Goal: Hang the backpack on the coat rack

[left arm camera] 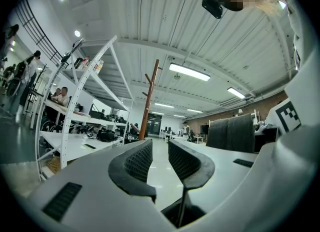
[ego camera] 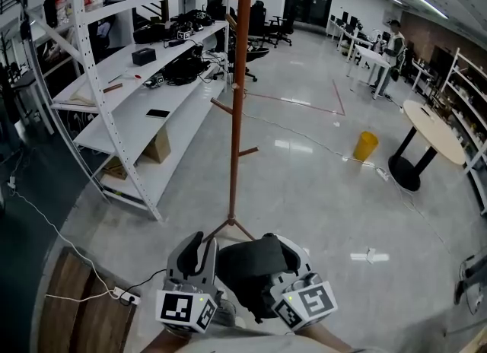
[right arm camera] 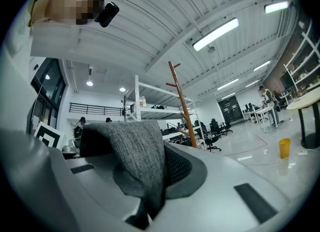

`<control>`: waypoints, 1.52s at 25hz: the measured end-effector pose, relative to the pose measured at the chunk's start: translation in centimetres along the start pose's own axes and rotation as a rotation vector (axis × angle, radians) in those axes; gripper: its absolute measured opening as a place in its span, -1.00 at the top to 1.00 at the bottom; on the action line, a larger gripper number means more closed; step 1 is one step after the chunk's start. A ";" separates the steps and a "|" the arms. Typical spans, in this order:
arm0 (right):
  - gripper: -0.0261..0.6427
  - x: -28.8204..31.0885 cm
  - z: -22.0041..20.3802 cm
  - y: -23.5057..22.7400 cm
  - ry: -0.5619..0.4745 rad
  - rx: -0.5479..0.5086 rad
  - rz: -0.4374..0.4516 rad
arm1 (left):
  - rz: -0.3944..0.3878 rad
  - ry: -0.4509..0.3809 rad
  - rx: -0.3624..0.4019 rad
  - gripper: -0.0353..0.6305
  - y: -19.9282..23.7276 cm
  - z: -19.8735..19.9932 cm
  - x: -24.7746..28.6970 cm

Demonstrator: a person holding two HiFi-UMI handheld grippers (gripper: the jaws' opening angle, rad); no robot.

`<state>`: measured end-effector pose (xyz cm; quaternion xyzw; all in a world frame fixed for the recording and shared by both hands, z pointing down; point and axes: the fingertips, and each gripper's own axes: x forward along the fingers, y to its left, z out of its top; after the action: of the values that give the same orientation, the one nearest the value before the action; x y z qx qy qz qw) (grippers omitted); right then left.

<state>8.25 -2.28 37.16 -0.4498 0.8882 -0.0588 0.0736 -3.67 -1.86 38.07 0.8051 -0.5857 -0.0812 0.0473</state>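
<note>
The brown wooden coat rack (ego camera: 240,100) stands on the grey floor just ahead, with short pegs up its pole. It also shows as the coat rack (left arm camera: 149,101) and the coat rack (right arm camera: 182,103) in the two gripper views. The black backpack (ego camera: 251,268) hangs low between both grippers, near the rack's foot. My right gripper (ego camera: 295,259) is shut on the backpack's grey strap (right arm camera: 135,151), which drapes over the right gripper (right arm camera: 150,173) and hides one jaw. My left gripper (ego camera: 199,254) is beside the bag. In its own view the left gripper (left arm camera: 160,158) is open with nothing between its pads.
A white shelf unit (ego camera: 137,100) loaded with gear stands left of the rack. A yellow bin (ego camera: 365,146) and a round table (ego camera: 430,127) are to the right, with a person (ego camera: 392,47) far off. A power strip and cable (ego camera: 122,294) lie at lower left.
</note>
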 end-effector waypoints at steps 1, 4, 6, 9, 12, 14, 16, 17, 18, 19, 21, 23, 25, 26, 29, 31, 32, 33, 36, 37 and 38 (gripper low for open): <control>0.83 0.2 0.0 -0.2 0.000 0.000 0.001 | 0.000 0.001 0.000 0.56 0.1 0.0 0.2; 0.83 1.2 -0.1 -0.8 0.002 -0.003 0.000 | -0.001 0.000 -0.003 0.56 0.5 -0.2 1.3; 0.83 2.1 -0.2 -1.4 0.003 -0.003 -0.004 | -0.007 -0.005 -0.005 0.56 1.0 -0.2 2.3; 0.83 3.9 -0.3 -2.3 0.001 -0.002 -0.007 | -0.018 -0.005 -0.005 0.56 2.2 -0.3 4.3; 0.83 6.3 -0.4 -3.4 0.003 0.001 -0.008 | -0.023 -0.003 -0.007 0.56 3.7 -0.5 6.7; 0.83 8.0 -0.7 -4.3 0.005 0.006 -0.013 | -0.031 0.001 -0.005 0.56 4.7 -0.6 8.5; 0.83 9.9 -0.8 -5.0 0.007 0.009 -0.013 | -0.038 0.008 -0.004 0.56 5.8 -0.8 10.3; 0.83 10.9 -0.8 -5.4 0.008 0.008 -0.011 | -0.041 0.011 -0.003 0.56 6.4 -0.8 11.3; 0.83 11.8 -0.8 -5.8 0.008 0.008 -0.010 | -0.045 0.013 -0.002 0.56 6.9 -0.8 12.3; 0.83 12.7 -0.8 -6.3 0.007 0.009 -0.011 | -0.049 0.015 0.000 0.56 7.3 -0.7 13.3; 0.83 14.5 -0.7 -7.2 0.002 0.012 -0.018 | -0.059 0.017 0.005 0.56 8.1 -0.5 15.2; 0.83 16.2 -0.5 -8.0 -0.006 0.013 -0.021 | -0.070 0.018 0.010 0.56 8.9 -0.2 17.0; 0.83 17.9 -0.1 -8.6 -0.015 0.010 -0.021 | -0.082 0.020 0.012 0.56 9.6 -0.1 18.7; 0.83 18.7 0.1 -8.9 -0.020 0.007 -0.023 | -0.088 0.021 0.013 0.56 10.0 0.0 19.5; 0.83 20.8 0.9 -9.9 -0.033 -0.008 -0.030 | -0.110 0.025 0.017 0.56 10.9 0.2 21.7; 0.83 22.1 1.5 -10.4 -0.041 -0.019 -0.031 | -0.124 0.024 0.021 0.56 11.3 0.5 23.0; 0.83 22.7 1.8 -10.6 -0.045 -0.024 -0.033 | -0.129 0.022 0.024 0.56 11.6 0.6 23.6; 0.83 23.2 2.2 -10.9 -0.049 -0.028 -0.035 | -0.133 0.019 0.027 0.56 11.8 0.8 24.2; 0.83 24.7 3.3 -11.5 -0.056 -0.035 -0.038 | -0.133 0.012 0.030 0.56 12.5 1.2 25.6; 0.83 25.2 3.8 -11.6 -0.054 -0.038 -0.035 | -0.132 0.009 0.028 0.56 12.7 1.3 25.9; 0.83 25.5 4.4 -11.6 -0.049 -0.041 -0.030 | -0.130 0.007 0.025 0.56 12.7 1.4 26.1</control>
<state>3.29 -29.91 32.87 -0.4657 0.8803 -0.0304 0.0853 -7.99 -30.62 36.90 0.8424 -0.5327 -0.0741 0.0340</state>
